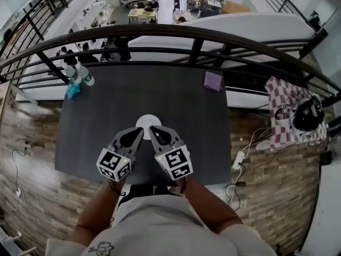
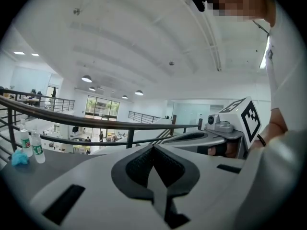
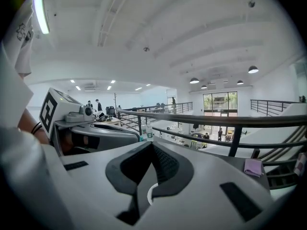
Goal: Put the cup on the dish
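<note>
A round white dish [image 1: 148, 122] lies flat near the middle of the dark grey desk [image 1: 101, 127]. Only its far half shows. The tips of both grippers hang over its near side, so I cannot tell whether the cup stands on it. The left gripper [image 1: 140, 132] and the right gripper [image 1: 153, 131] are held side by side toward the desk's near edge, each with its jaws pressed together on nothing. At the far left corner stand two clear plastic bottles [image 1: 84, 74] with green labels, a crumpled blue cloth [image 1: 73, 90] just beside them. A folded purple cloth [image 1: 213, 81] rests at the far right corner.
</note>
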Motion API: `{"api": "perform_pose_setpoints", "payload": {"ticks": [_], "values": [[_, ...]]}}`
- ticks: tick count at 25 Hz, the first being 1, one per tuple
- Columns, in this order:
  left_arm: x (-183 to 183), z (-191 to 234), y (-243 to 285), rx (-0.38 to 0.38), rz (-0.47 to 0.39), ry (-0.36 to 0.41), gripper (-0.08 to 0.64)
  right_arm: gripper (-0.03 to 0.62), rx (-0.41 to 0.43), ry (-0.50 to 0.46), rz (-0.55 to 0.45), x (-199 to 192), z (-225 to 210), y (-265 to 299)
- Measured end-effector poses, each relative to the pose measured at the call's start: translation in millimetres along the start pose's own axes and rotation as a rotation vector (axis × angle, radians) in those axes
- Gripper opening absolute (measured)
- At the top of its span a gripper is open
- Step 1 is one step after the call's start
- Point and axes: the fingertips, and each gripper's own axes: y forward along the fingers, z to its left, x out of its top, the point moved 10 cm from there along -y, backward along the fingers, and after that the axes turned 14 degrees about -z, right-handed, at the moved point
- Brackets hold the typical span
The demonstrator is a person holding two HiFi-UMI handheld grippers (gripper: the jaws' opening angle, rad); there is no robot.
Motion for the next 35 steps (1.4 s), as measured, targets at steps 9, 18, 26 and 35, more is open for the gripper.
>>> {"api": "perform_pose_setpoints", "payload": {"ticks": [9,18,26,35], "values": [[14.7,-14.2,-47.8,0.03,-0.01,-0.005,0.008,0.012,0.013,0.023,0.001,-1.1,48.5,-14.6],[24.0,-21.3,-144.4,-0.035,-0.011,-0.02,0.008,0.012,-0.038,0.02,-0.006,0.1,149.5,-27.0],[41.2,-36.4,-240.5,-0.115,-0.025,-0.014,0.008,0.012,-0.091,-0.002,-0.038,7.5,248.3,-49.1],[51.4,-60.6,-325.1,-0.174,-0.021,-0.039,0.008,0.012,-0.122,-0.002,-0.05,15.8,345.7,-87.2]]}}
